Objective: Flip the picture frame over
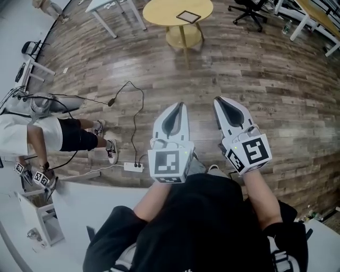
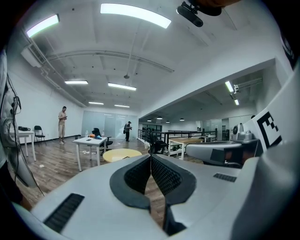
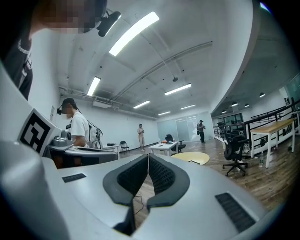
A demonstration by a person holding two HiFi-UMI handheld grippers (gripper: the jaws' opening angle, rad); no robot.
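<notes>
floor (image 1: pixel 255 79) open ahead | cable (image 1: pixel 134 127) left | round table (image 1: pixel 154 13) beyond | chair (image 1: pixel 248 11), likely, right

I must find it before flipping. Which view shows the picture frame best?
The head view: the picture frame lies flat on the round yellow table, its whole outline seen from above. Both gripper views catch that table far off and edge-on, the frame barely discernible.

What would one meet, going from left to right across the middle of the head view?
Person in white shirt and black shorts → white power strip → white left gripper, shut → white right gripper, shut.
</notes>
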